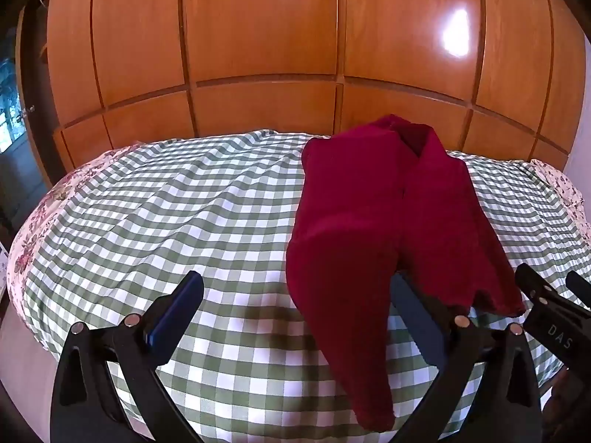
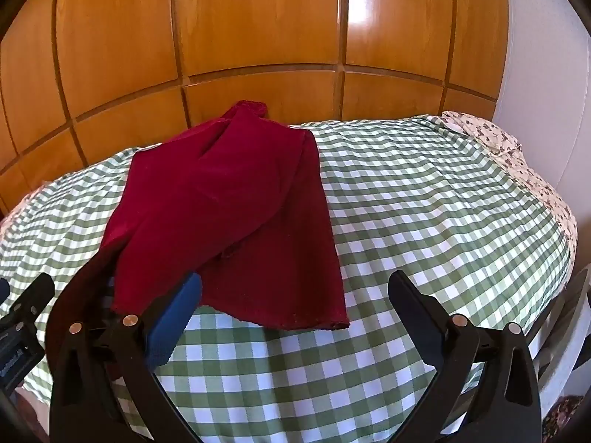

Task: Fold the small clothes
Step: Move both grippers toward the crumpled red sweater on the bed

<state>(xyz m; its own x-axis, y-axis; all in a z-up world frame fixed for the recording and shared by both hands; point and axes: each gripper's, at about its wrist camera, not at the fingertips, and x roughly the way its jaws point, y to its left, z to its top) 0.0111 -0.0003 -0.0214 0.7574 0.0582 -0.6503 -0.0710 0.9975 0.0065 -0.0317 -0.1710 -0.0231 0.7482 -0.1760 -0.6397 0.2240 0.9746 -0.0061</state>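
A dark red garment (image 1: 373,199) lies lengthwise on the green-and-white checked bed cover (image 1: 184,203). In the left wrist view its near end drapes over my left gripper's right finger (image 1: 417,317). My left gripper (image 1: 295,291) is open, its jaws wide apart and holding nothing. In the right wrist view the garment (image 2: 229,206) lies left of centre and its near hem lies just beyond my right gripper's left finger (image 2: 181,306). My right gripper (image 2: 295,288) is open and empty. Each gripper shows at the edge of the other's view (image 1: 546,310) (image 2: 22,313).
A wooden wardrobe (image 1: 258,37) with panelled doors stands behind the bed. A floral sheet (image 2: 517,155) shows along the bed's edges. A white wall (image 2: 546,74) is at the right. A white piece of furniture (image 2: 569,350) stands beside the bed at the near right.
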